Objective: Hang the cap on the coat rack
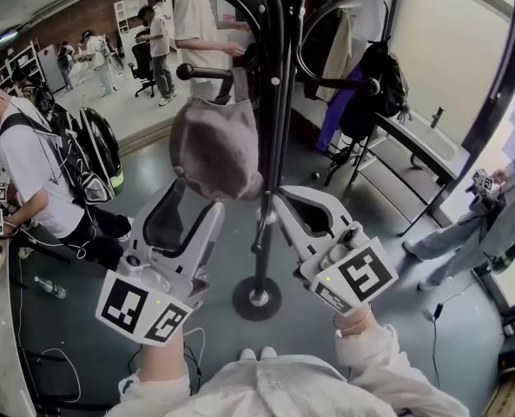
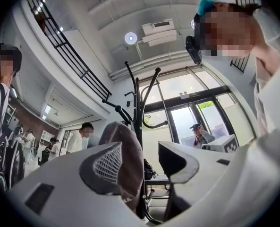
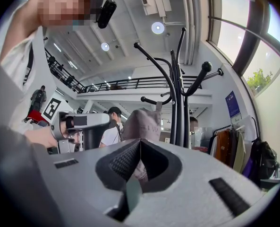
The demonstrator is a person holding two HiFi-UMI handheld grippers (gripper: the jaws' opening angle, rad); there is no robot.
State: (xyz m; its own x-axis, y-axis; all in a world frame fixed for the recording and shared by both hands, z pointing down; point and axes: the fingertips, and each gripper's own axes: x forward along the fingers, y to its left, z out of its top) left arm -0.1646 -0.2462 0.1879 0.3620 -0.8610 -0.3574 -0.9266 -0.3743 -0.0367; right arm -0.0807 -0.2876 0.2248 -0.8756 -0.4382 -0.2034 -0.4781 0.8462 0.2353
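Left tongs [image 1: 194, 205] stood spread beside the cap [image 1: 215, 150]; right tongs [image 3: 137, 150] pinched its lower edge. Cap hung against the coat rack [image 1: 274, 102], just under a hook [image 1: 207, 72], seating unclear. Risk: an early release would drop it to the floor [image 1: 413, 320].

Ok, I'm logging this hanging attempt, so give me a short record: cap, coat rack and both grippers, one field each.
cap: grey-brown, up beside the rack's pole, below a hook arm
coat rack: black, upright on a round base
left gripper: jaws apart, cap in the gap, not clamped
right gripper: jaws shut on the cap's lower edge
cap on a hook: cannot tell
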